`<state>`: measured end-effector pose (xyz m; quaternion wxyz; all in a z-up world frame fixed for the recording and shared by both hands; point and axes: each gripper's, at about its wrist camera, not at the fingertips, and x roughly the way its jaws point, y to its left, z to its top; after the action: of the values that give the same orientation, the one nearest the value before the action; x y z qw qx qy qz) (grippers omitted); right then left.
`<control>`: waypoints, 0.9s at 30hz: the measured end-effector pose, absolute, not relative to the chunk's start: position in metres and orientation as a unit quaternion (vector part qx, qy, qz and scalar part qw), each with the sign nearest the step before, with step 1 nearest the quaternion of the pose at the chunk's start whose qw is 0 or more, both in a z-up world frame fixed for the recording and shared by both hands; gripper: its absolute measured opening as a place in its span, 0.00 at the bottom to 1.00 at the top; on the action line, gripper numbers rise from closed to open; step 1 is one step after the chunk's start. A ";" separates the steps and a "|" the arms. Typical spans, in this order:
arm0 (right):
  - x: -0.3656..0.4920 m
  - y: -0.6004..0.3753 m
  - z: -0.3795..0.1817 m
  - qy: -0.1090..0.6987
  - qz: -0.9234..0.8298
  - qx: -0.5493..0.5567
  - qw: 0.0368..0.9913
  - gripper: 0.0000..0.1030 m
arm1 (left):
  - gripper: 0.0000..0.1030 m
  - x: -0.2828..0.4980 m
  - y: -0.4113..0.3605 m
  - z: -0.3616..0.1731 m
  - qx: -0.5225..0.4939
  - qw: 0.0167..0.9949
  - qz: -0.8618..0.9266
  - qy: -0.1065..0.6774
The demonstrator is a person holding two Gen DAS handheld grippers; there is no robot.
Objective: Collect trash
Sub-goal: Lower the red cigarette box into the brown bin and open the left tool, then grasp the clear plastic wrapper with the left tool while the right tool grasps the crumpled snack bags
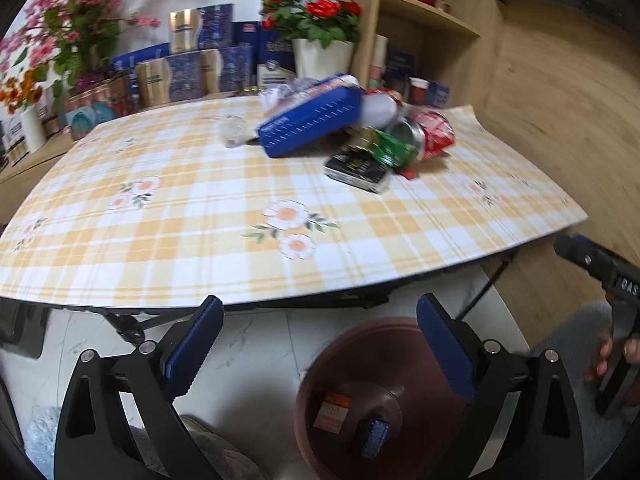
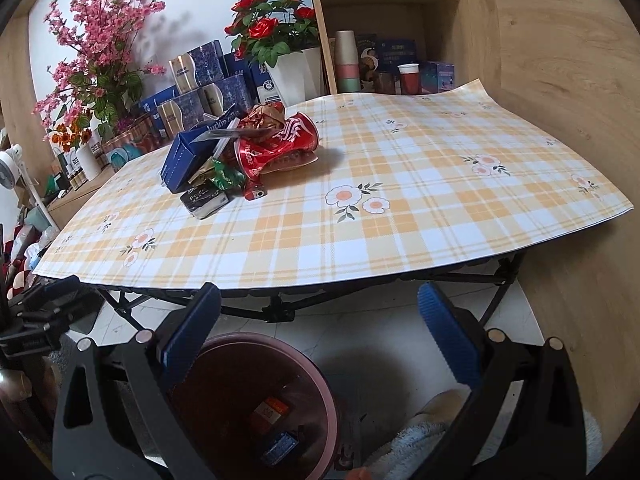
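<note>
Left gripper [image 1: 320, 344]: jaws spread wide, nothing between them; held above the bin, short of the table edge.
Right gripper [image 2: 320, 340]: jaws spread wide, nothing held; also over the bin.
Bin [image 1: 316, 364]: brown, round, on the floor below the table's near edge; holds an orange-and-white packet [image 1: 332, 410] and a small blue item [image 1: 374, 436].
Trash pile [image 2: 240, 156]: on the checked tablecloth [image 2: 400, 220]; blue box [image 2: 188, 160], crushed red can [image 2: 280, 146], green wrapper, black packet [image 2: 204, 200], touching one another.
</note>
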<state>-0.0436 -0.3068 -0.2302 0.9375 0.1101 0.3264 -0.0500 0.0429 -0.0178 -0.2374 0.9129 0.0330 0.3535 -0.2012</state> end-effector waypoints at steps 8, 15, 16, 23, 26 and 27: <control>-0.040 -0.317 -0.220 0.324 -0.030 0.137 0.936 0.95 | 0.93 0.048 0.002 -0.228 0.005 0.926 -0.168 0.339; -0.038 -0.325 -0.214 0.324 -0.027 0.149 0.934 0.95 | 0.93 0.045 0.003 -0.224 0.011 0.928 -0.168 0.332; -0.037 -0.326 -0.212 0.324 -0.026 0.148 0.934 0.95 | 0.93 0.046 0.004 -0.224 0.011 0.928 -0.166 0.334; -0.028 -0.329 -0.205 0.336 -0.051 0.115 0.933 0.95 | 0.93 0.052 0.017 -0.220 -0.011 0.925 -0.161 0.343; -0.024 -0.334 -0.206 0.336 -0.050 0.120 0.933 0.95 | 0.93 0.056 0.022 -0.223 -0.021 0.922 -0.156 0.354; -0.023 -0.336 -0.206 0.337 -0.052 0.124 0.932 0.95 | 0.93 0.058 0.023 -0.224 -0.025 0.920 -0.155 0.359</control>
<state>-0.0225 -0.3359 -0.2065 0.9317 0.1243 0.3374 -0.0517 0.0584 0.0228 -0.2238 0.9200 -0.0248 0.3592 -0.1550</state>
